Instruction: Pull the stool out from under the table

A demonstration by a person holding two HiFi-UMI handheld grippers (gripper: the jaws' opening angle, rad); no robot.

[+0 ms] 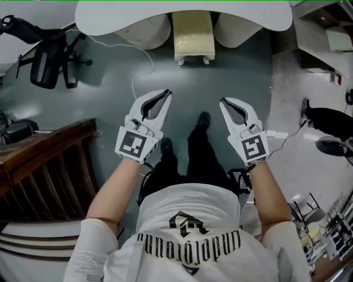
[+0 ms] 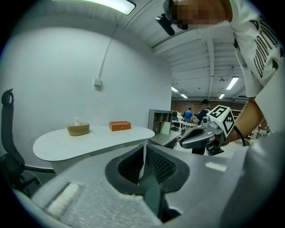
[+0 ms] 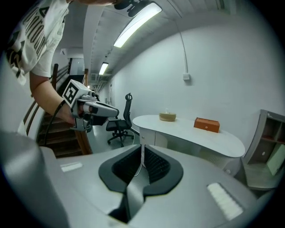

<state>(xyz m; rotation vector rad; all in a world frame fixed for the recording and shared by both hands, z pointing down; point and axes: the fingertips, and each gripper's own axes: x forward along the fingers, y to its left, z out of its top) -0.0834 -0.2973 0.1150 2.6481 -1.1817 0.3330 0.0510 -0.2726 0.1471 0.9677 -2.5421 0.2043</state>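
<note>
- The fingers (image 1: pixel 162 113) of the left gripper (image 1: pixel 167 92) are all but pressed together, with only a hairline slit showing in the left gripper view, and nothing sits between them.
- The right gripper (image 1: pixel 223 101) matches it: its fingers are drawn in to a thin slit and carry nothing.
- Both grippers are held out in front of the person, side by side and angled slightly towards each other, well above the grey-green floor (image 1: pixel 110 93).
- The cream cushioned rectangular stool with white feet (image 1: pixel 193 30) stands tucked partly under the white rounded surface (image 1: pixel 248 14), between that surface's two pale curved supports.
- The stool lies straight ahead of the fingers and well apart from both pairs.
- Its long axis runs away from the person and under the surface, so the short near end, with its two feet, faces the grippers.
- The stool sits about midway between the two grippers' lines, so neither hand looks clearly nearer.
- Judged from this, the pull has not begun, and both grippers would have to reach forward and down to the near end.
</note>
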